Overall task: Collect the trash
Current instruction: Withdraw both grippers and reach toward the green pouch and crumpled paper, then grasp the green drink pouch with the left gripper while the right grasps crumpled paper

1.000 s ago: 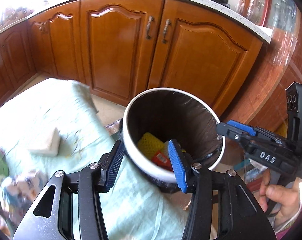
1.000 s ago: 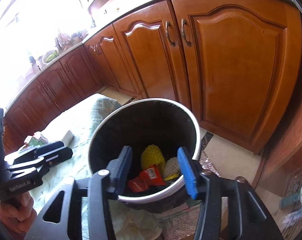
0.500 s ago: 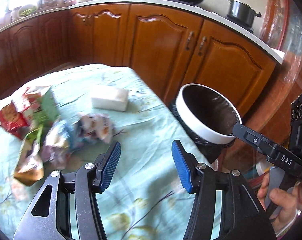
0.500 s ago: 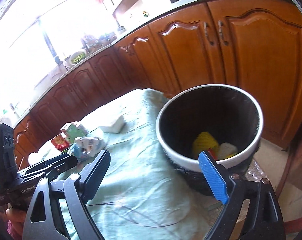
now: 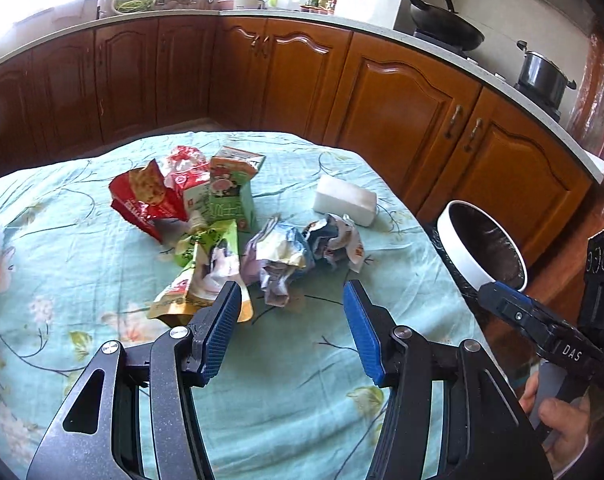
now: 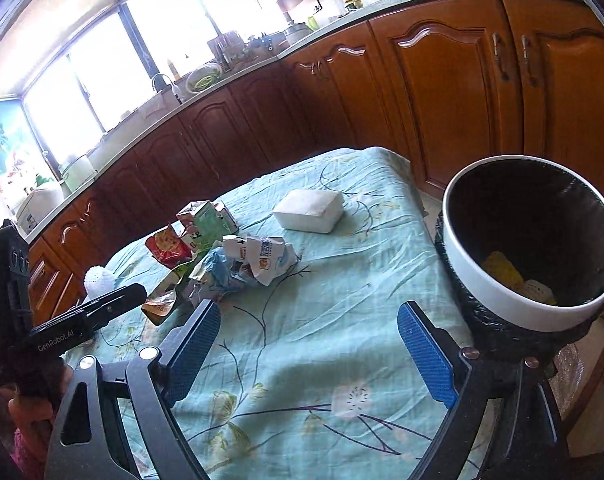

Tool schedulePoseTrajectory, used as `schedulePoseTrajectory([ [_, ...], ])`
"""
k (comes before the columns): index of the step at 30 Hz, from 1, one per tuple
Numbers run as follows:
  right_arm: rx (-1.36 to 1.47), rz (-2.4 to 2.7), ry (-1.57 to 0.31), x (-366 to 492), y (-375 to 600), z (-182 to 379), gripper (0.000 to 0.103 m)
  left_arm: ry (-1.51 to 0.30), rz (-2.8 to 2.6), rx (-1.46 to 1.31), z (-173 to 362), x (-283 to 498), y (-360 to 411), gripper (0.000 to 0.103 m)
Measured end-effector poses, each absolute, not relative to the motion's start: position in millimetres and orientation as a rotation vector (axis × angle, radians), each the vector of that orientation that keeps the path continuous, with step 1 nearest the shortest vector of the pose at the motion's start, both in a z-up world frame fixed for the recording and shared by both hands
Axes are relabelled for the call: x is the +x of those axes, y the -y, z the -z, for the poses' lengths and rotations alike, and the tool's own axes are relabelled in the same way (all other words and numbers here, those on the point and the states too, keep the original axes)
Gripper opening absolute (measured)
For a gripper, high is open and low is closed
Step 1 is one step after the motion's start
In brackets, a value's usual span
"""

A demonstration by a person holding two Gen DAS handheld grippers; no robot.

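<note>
Both grippers hang empty over the tabletop (image 5: 62, 216); left gripper (image 5: 288, 332) part open, right gripper (image 6: 307, 354) having just spread wide, nothing between either; trash pile (image 5: 222, 224) heaps left of the bin (image 6: 497, 292), green carton (image 5: 230, 192) upright, its long axis vertical; only the right wrist view shows yellow netting (image 6: 501, 270) inside the bin; bare cloth lies between pile and bin, which stands off the tabletop's right edge
</note>
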State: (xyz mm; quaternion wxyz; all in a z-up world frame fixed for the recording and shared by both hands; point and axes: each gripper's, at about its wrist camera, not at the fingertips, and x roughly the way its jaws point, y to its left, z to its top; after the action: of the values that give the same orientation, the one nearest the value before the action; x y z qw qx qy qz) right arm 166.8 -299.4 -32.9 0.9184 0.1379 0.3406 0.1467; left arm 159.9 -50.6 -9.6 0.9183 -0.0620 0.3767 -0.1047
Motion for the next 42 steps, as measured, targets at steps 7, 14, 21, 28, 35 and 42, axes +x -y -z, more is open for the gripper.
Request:
schedulePoseTrajectory([
  [7,0.288,-0.351,-0.732,183,278,34,0.092,-0.784,0.168,-0.155,12,169,28,0.054],
  [14,0.251,-0.315,-0.810,213,250,38,0.093,-0.815,0.146,-0.156,16,184,16,0.054],
  [21,0.256,-0.314,-0.812,241,238,39,0.103,-0.843,0.130,-0.128,22,201,11,0.054],
  [28,0.221,-0.314,-0.826,269,225,51,0.100,-0.887,0.131,-0.120,38,222,8,0.054],
  [35,0.276,-0.337,-0.912,286,224,79,0.050,-0.956,0.195,-0.140,59,232,11,0.012],
  [42,0.275,-0.371,-0.853,259,236,69,0.029,-0.910,0.212,-0.117,50,214,15,0.004],
])
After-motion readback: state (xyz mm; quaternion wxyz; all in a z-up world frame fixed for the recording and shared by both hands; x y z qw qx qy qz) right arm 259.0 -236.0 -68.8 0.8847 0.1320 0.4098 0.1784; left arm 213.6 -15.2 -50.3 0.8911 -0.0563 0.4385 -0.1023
